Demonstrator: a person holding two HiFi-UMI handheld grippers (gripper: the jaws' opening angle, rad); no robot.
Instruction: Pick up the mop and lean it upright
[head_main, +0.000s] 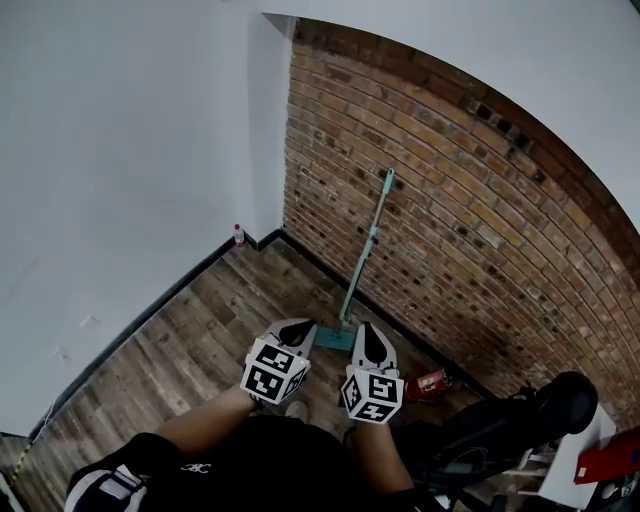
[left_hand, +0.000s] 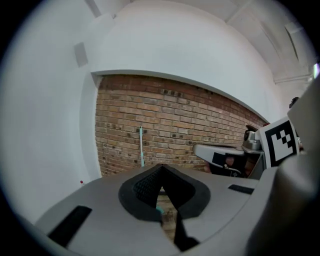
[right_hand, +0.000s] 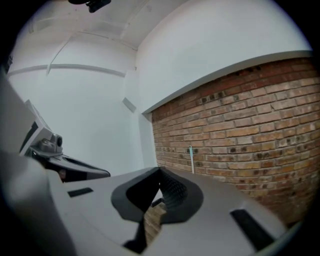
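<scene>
The left gripper (head_main: 297, 331) and right gripper (head_main: 368, 336) — jaws closed together, holding nothing — hang near the mop (head_main: 362, 262) leaning upright on the brick wall (head_main: 450, 200).

You wear a black top (head_main: 255, 462) with a small white logo (head_main: 196, 467) printed on it. Your pale grey, wedge-shaped plastic left gripper (head_main: 300, 324) and matching right gripper (head_main: 368, 328) each carry a cube of black-and-white square markers (head_main: 275, 372). Black ribbed rubber pads (left_hand: 145, 186) line the jaws.
</scene>
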